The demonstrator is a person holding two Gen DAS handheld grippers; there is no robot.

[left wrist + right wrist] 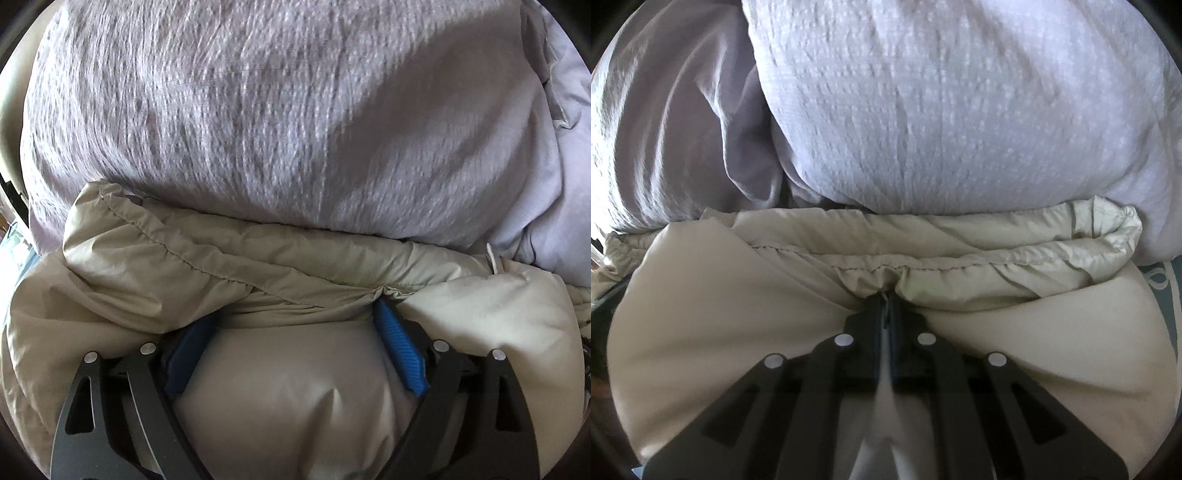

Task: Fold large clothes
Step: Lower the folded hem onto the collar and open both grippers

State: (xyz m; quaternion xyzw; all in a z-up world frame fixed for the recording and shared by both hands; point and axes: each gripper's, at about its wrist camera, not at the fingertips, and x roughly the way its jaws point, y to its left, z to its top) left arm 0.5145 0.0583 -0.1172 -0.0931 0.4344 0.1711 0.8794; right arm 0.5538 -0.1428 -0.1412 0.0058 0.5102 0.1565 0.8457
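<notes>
- Left hand-held gripper [295, 354]: jaws spread wide, blue pads [400, 350] showing on both sides. A puffy bulge of the beige padded jacket [288, 398] swells up between the fingers; the pads stand against its flanks, but whether they press on it cannot be told. No firm pinch visible.
- Just ahead of the left fingertips: a stitched, gathered hem [166, 247] of the same jacket runs across the view, folded over itself.
- Beyond the hem: a pale lilac textured blanket [258, 122] fills the far half, its edge resting against the jacket; smoother lilac cloth [569, 184] to the right.
- Right hand-held gripper [888, 299]: jaws closed tight, pinching a thin fold of jacket fabric right at the gathered hem seam [849, 264].
- Around the right hand-held gripper: beige jacket spreads on both sides and beneath.
- Farther out: the lilac blanket rises behind the hem, with smooth lilac cloth bunched to the left.
</notes>
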